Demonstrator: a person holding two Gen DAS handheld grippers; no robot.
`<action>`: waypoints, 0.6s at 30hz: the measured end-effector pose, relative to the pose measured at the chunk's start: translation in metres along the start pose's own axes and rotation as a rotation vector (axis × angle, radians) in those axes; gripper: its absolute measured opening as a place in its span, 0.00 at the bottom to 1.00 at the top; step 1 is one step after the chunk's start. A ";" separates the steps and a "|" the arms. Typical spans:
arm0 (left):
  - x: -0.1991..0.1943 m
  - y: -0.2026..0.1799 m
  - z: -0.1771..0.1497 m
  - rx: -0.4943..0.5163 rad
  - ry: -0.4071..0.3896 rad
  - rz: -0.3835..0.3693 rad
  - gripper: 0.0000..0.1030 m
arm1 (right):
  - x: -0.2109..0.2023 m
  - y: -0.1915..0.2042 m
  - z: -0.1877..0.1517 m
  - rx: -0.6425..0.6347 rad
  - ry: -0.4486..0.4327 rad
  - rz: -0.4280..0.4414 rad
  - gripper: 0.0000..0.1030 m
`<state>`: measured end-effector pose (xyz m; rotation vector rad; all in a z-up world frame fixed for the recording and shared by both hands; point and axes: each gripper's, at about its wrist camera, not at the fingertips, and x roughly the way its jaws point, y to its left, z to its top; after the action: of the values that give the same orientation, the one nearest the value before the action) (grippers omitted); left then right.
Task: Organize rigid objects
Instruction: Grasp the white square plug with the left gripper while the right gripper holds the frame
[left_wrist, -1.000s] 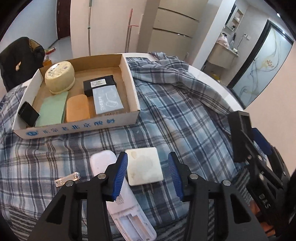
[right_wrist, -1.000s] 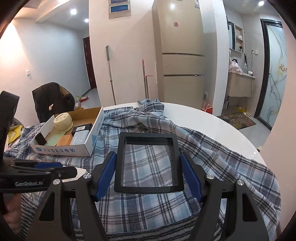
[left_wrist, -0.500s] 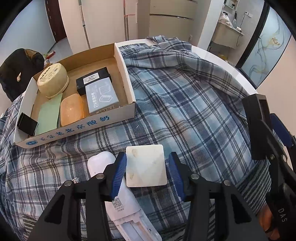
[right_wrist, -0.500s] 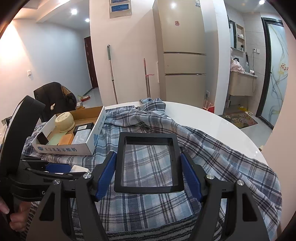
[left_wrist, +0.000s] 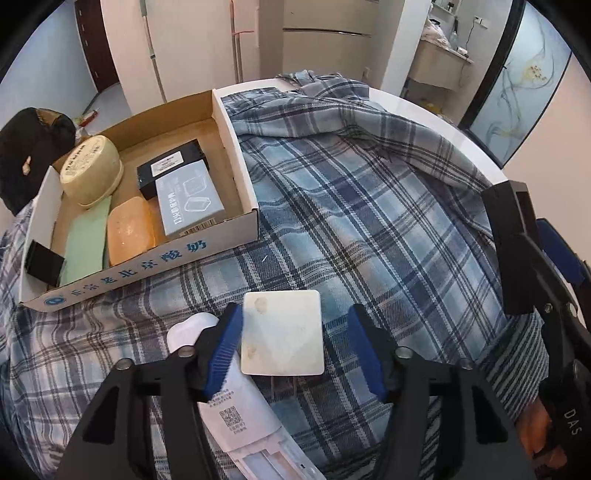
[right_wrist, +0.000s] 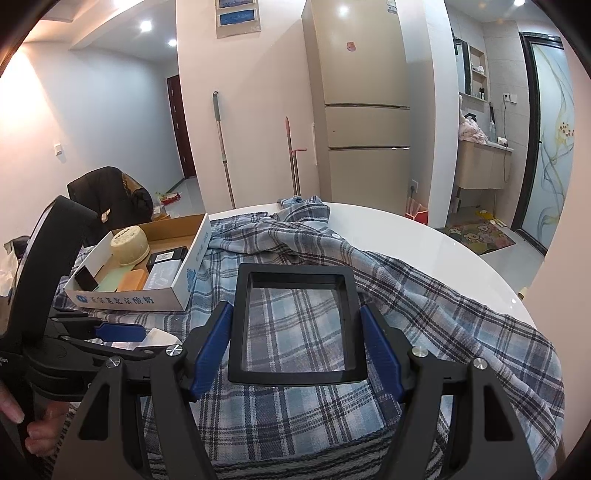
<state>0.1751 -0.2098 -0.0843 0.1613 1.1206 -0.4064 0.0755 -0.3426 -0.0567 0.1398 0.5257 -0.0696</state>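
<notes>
A white square tile (left_wrist: 282, 332) lies flat on the plaid cloth between the blue pads of my left gripper (left_wrist: 295, 350). Its jaws are opening: the left pad stands close to the tile's edge and a clear gap shows on the right. A long white device (left_wrist: 236, 406) lies beside the tile, partly under the left finger. My right gripper (right_wrist: 297, 350) is shut on a black square frame (right_wrist: 351, 295), held above the cloth. That frame (left_wrist: 513, 240) also shows at the right edge of the left wrist view. The open cardboard box (left_wrist: 236, 155) holds several items.
In the box are a round cream tub (left_wrist: 90, 170), a black box (left_wrist: 171, 168), a pale blue box (left_wrist: 188, 203), an orange block (left_wrist: 129, 230) and a green sheet (left_wrist: 85, 243). The plaid shirt (left_wrist: 369, 203) covers a round white table (right_wrist: 424, 251). A fridge (right_wrist: 365, 129) stands behind.
My left gripper's jaws have widened around the white tile, and the gripper has tipped further down over it. The right gripper and its black frame have not moved.
</notes>
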 end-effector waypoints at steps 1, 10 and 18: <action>0.000 0.001 0.002 -0.001 0.004 -0.012 0.64 | 0.000 0.000 0.000 0.000 0.000 0.000 0.67; -0.003 -0.001 0.009 0.110 0.027 -0.016 0.64 | 0.000 -0.001 0.001 0.006 0.003 0.009 0.67; 0.016 -0.005 0.009 0.180 0.078 0.013 0.64 | -0.004 0.004 0.000 -0.018 -0.016 0.004 0.67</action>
<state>0.1865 -0.2215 -0.0948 0.3444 1.1585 -0.4926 0.0730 -0.3382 -0.0542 0.1223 0.5095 -0.0615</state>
